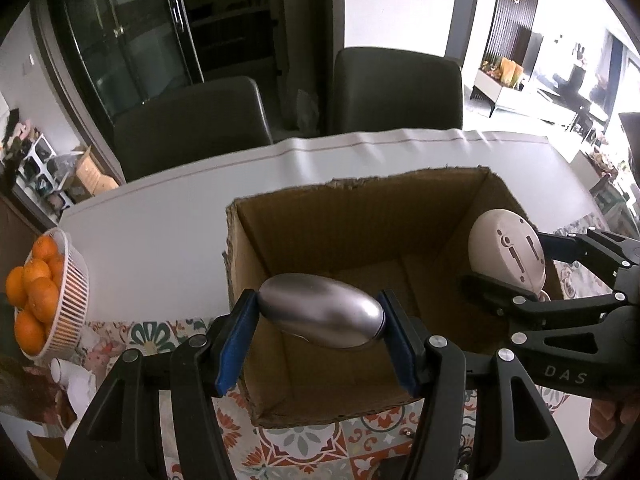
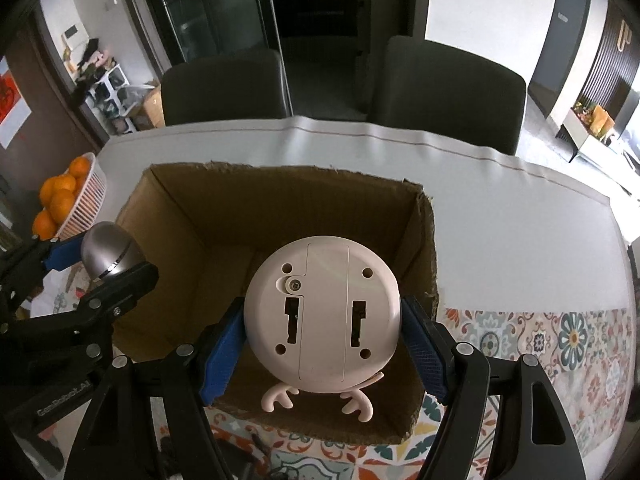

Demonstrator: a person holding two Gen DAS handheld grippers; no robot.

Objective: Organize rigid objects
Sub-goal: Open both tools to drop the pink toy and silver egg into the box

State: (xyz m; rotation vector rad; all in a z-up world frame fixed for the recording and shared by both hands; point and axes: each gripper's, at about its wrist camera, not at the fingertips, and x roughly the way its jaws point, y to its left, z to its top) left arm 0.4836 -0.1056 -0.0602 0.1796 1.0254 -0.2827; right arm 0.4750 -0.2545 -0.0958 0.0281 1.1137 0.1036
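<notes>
Hovering over the cardboard box (image 1: 360, 240), left tool (image 1: 320, 316) grips a metal egg-shaped object (image 1: 320, 312), right tool (image 2: 322, 320), at 3 o'clock, grips a pink round gadget (image 2: 322, 316); next, lower and release.

Dim indoor light, daylight glare blown out at upper right, box interior (image 1: 360, 240) shadowed, fisheye bending, dark vignetted corners

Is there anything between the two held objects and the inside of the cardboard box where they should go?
Nothing visible blocks them. The silver egg-shaped metal object in the left gripper and the round cream plastic toy in the right gripper both hang over the open brown cardboard box, whose visible floor is bare.
</notes>
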